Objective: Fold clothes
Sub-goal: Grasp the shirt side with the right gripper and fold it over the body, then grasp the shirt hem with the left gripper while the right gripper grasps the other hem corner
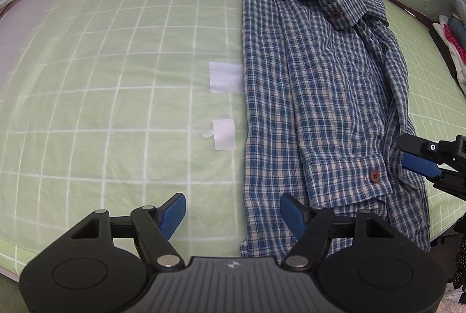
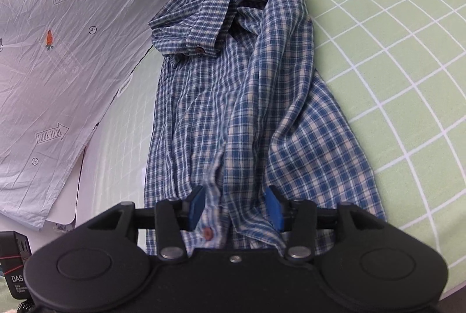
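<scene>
Shirt, blue-and-cream checked cotton with brown buttons [image 1: 317, 109], lies lengthwise on the pale green grid-lined mat [image 1: 116, 79]. It sits ahead and to the right of my left tongs [image 1: 233, 214], and straight ahead of and under my right tongs [image 2: 236, 208].

Left tongs: jaws well apart, nothing between them. One blue pad hangs over bare mat, the other over the shirt's near hem.

Right tongs: jaws part-open and straddling a raised fold near a button. The pads do not seem to press the cloth, so I read it as let go.

Progress, my judgement: both sides look folded inward into a long narrow strip, sleeves laid on top, one buttoned cuff [image 1: 349, 176] near the right tongs. Folding the strip crosswise is left.

Two white tape patches [image 1: 225, 77] show on the mat beyond the left tongs.

Hard to make out: collar end is bunched, the lower layers are hidden, and the near hem is cut off behind both tongs' bodies.
</scene>
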The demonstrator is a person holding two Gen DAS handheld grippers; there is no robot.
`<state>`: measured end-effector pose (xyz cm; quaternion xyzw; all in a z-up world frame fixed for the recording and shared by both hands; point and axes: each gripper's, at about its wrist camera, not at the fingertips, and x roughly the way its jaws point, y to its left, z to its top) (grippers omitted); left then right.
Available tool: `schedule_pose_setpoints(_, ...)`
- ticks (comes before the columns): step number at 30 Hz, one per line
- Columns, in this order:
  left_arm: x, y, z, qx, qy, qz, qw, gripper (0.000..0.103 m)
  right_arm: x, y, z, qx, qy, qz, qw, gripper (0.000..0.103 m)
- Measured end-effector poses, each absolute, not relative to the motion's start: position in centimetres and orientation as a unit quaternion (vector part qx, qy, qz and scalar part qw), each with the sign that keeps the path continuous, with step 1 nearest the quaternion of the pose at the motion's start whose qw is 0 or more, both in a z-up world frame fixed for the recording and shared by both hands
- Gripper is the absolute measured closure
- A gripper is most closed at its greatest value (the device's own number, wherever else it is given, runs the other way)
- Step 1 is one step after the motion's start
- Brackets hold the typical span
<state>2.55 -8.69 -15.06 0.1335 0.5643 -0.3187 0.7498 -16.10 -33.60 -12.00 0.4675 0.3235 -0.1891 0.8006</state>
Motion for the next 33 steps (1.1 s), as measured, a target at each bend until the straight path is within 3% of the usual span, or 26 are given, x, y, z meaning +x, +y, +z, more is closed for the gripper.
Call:
schedule_pose_setpoints(4,2.2,-9.8,-15.0,0.131,0.562,-0.32,0.751,0.031,-16.5,-34.4,-11.1,0.455,0.317,-0.191,0.81,0.045)
schedule_pose_setpoints(8,2.3,-10.9,-14.8,0.124,0.556,-0.321,0.756,0.031,-16.8,-35.8,-9.8,0.422,0.313,-0.21,0.825,0.031)
schedule_pose_setpoints(12,3.1,-12.2,-14.3,0.108,0.548,-0.317,0.767,0.031,-16.8,-38.0,-8.6,0.39,0.299,-0.23,0.84,0.03)
schedule_pose_setpoints(26,12.2,-20.8,-10.6,0.039,0.482,-0.341,0.806,0.031,-9.3,-48.3,-4.8,0.277,0.29,-0.268,0.876,0.064)
schedule_pose_setpoints(31,16.8,-25.5,-11.1,0.036,0.468,-0.351,0.81,0.032,-1.8,-51.3,-4.9,0.249,0.296,-0.27,0.882,0.064)
schedule_pose_setpoints(33,18.7,-27.2,-11.7,0.029,0.468,-0.36,0.807,0.03,1.0,-52.4,-5.6,0.238,0.307,-0.268,0.881,0.058)
